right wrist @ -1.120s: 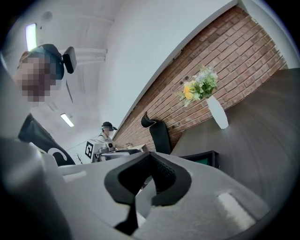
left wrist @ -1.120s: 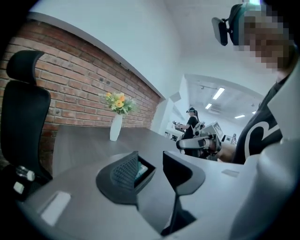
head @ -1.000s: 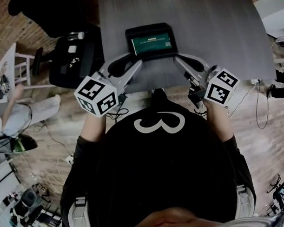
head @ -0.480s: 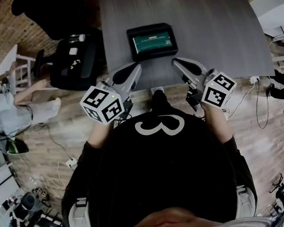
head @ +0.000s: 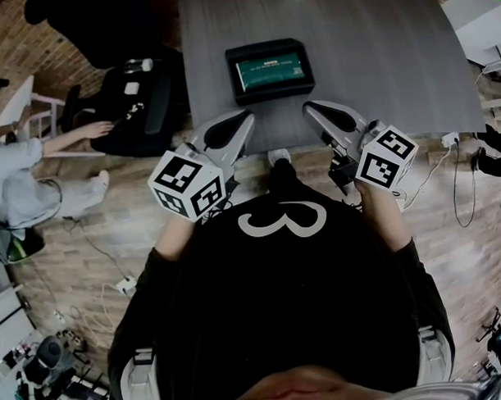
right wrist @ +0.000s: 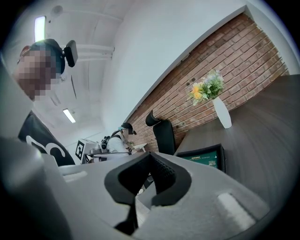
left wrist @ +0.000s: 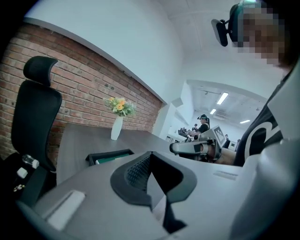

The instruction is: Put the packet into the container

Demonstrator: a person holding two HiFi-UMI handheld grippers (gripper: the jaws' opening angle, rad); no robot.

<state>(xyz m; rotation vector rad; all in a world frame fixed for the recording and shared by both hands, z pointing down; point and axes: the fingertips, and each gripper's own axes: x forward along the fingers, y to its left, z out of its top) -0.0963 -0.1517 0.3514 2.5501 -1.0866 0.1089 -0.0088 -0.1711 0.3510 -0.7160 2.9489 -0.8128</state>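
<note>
Brick wall down the left side, wood floor all round. Big grey table on the far side, black chair parked at its left edge. Left gripper and right gripper over the near edge, both clamped tight on nothing. Black container mid-table, just beyond them, with the green packet lying flat inside. White vase of flowers at the far end.
</note>
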